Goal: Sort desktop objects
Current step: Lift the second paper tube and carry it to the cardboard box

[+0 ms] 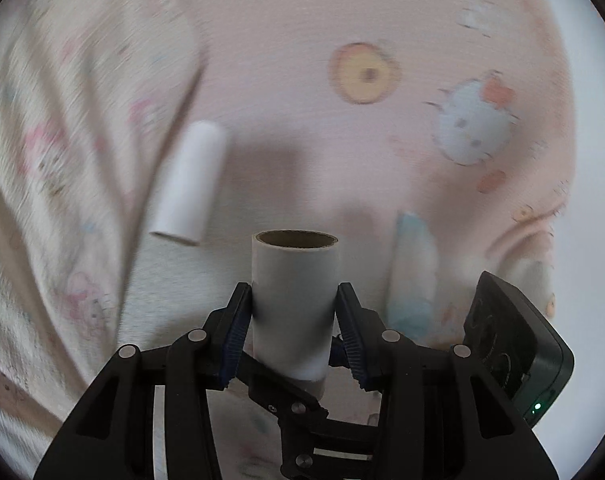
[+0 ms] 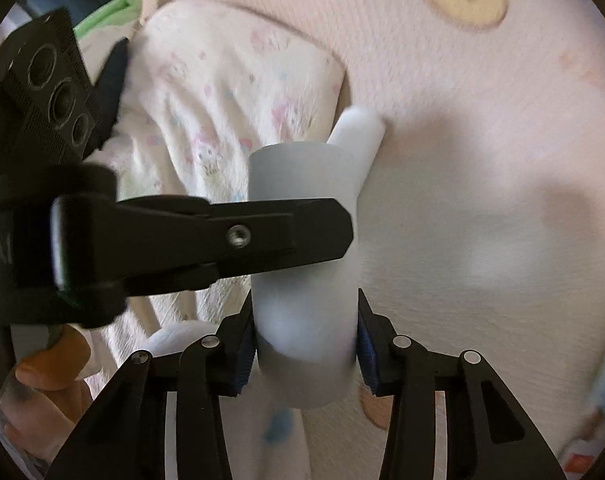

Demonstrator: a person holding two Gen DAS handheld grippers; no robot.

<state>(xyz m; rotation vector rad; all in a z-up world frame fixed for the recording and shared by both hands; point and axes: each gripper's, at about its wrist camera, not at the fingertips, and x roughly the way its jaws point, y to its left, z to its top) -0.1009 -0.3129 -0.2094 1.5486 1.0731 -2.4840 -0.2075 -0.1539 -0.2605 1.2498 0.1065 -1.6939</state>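
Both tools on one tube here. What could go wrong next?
Left tool and right tool both clamp the same tube: uneven pulls could crush or twist it. If one releases badly, it may drop onto the spare tube lying on the pink mat below.

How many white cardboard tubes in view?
2: one white cardboard tube upright, both grippers on it; another lying on the pink mat. More may be hidden.

Both wrist cameras look steeply down, close over the pink mat (image 1: 286,32); both share the loose white tube (image 1: 188,184), left view's ten o'clock.
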